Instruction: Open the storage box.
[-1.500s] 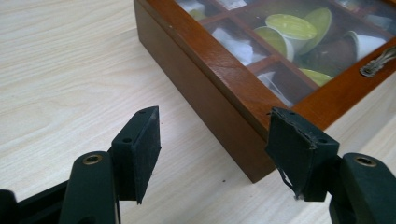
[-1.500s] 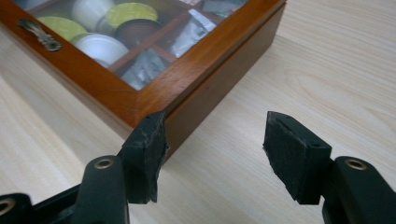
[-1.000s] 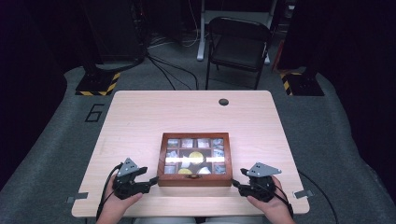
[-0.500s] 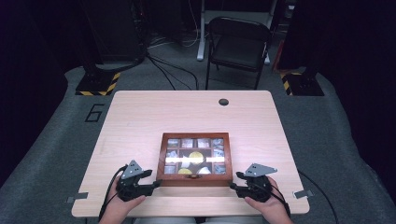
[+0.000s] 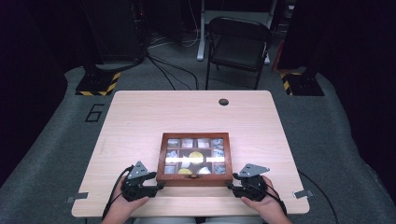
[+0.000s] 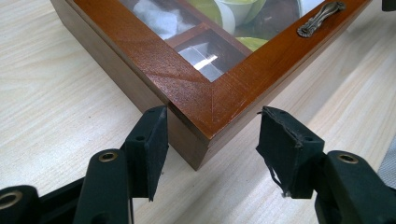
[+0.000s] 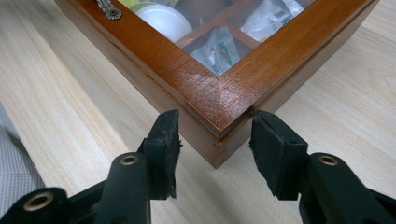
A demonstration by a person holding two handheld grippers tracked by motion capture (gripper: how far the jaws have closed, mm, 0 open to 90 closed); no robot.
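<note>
Wooden box sits at the desk's near edge, each near corner now pinched as left gripper and right gripper fingers have just closed, seemingly ready to shift it.

- Box: reddish-brown varnished wood, darker along the sides; lid pane clear glass with white glare.
- Handle on lid: dull bronze-grey metal, embossed pattern.
- Contents under glass: yellow-green and white round pieces; silvery-white packets with green-red print.
- Table: pale beige wood grain, fine streaks; 1 dark round hole.
- Left gripper, right gripper: matte black jaws, brass-coloured rivets; grey plates on top.
- Floor: grey carpet, dark "6" mark; yellow-black hazard stripes.
- Chair: black.
</note>
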